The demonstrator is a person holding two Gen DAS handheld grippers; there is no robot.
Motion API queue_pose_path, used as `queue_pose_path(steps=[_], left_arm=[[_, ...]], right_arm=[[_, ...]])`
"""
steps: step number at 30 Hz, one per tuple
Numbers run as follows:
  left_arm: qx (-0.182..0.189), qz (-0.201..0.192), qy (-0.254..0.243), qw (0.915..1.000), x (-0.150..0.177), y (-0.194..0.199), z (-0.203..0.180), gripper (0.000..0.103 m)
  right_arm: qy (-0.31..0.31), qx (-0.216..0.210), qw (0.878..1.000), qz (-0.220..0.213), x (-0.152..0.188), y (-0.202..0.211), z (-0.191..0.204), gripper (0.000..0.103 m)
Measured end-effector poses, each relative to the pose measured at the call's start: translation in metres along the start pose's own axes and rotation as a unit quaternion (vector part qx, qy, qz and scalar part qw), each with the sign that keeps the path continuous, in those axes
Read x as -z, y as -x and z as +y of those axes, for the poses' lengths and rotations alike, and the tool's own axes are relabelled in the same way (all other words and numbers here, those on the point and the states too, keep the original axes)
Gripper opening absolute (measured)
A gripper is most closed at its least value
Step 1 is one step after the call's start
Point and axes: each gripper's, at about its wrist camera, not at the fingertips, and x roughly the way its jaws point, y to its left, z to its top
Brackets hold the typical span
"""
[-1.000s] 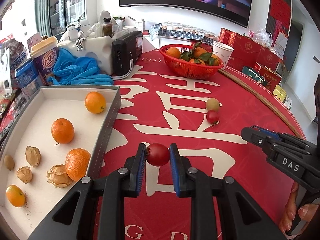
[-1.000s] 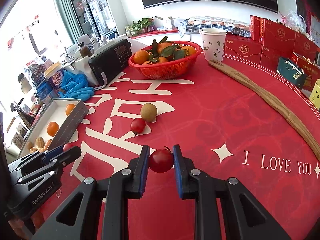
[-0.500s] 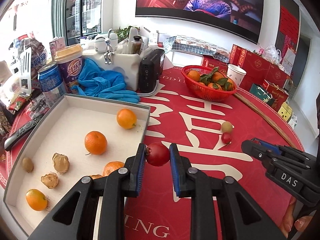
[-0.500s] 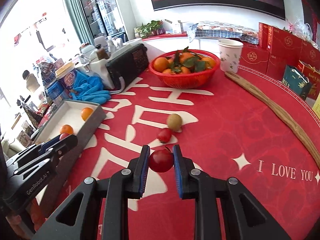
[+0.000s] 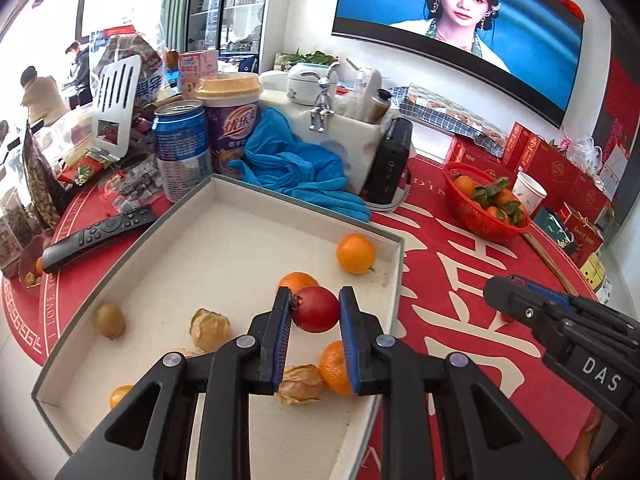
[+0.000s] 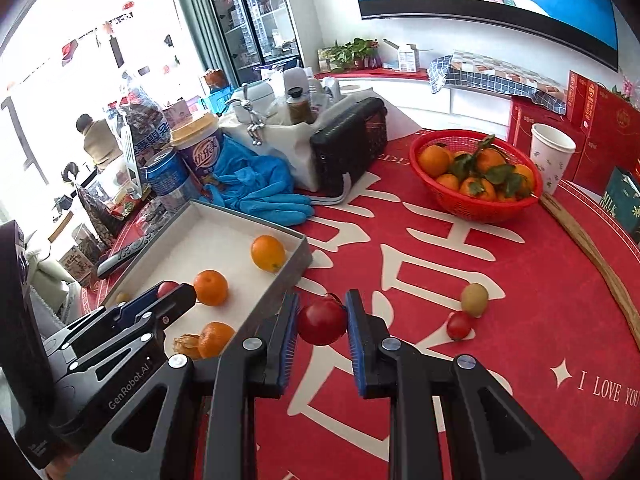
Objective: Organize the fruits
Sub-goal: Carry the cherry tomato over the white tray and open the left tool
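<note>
Left wrist view: left gripper (image 5: 315,314) clamped on round red fruit (image 5: 315,309) above shallow white tray (image 5: 224,240); lower onto bare floor, then release. Right gripper (image 6: 322,322) clamped on red tomato (image 6: 322,325).

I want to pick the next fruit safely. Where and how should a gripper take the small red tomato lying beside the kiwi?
Probably grip the small red tomato across its round middle, coming from above, jaws placed so neither finger pushes the kiwi touching its upper right.

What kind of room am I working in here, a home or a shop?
Hard to say for sure. The big wall screen and round red-clothed table suggest a living or dining room, but the glass-door display fridge and stacked red gift boxes hint at a shop.
</note>
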Motion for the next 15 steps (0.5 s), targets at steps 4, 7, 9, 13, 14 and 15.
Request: queue_pose_path(steps=[4,7,9,13,14,15], left_arm=[[-0.026,-0.004,0.020,0.9995,-0.003,-0.001,0.021,0.026],[-0.041,0.004,0.039,0.9984,-0.004,-0.006,0.037,0.026],[-0.047,0.012,0.049,0.9976,-0.002,-0.011,0.044,0.026],[-0.047,0.027,0.057,0.9969,0.000,-0.017,0.051,0.026],[-0.048,0.027,0.058,0.9968,0.000,-0.017,0.052,0.026],[-0.049,0.027,0.058,0.9968,0.000,-0.016,0.052,0.026]], right_arm=[[0.010,-0.017,1.000,0.015,-0.008,-0.013,0.023,0.024],[0.022,-0.028,0.999,0.024,-0.014,-0.023,0.040,0.024],[0.026,-0.033,0.999,0.030,-0.017,-0.031,0.051,0.024],[0.028,-0.046,0.998,0.045,-0.020,-0.047,0.066,0.024],[0.028,-0.047,0.997,0.048,-0.021,-0.051,0.069,0.024],[0.028,-0.048,0.997,0.051,-0.021,-0.054,0.071,0.024]])
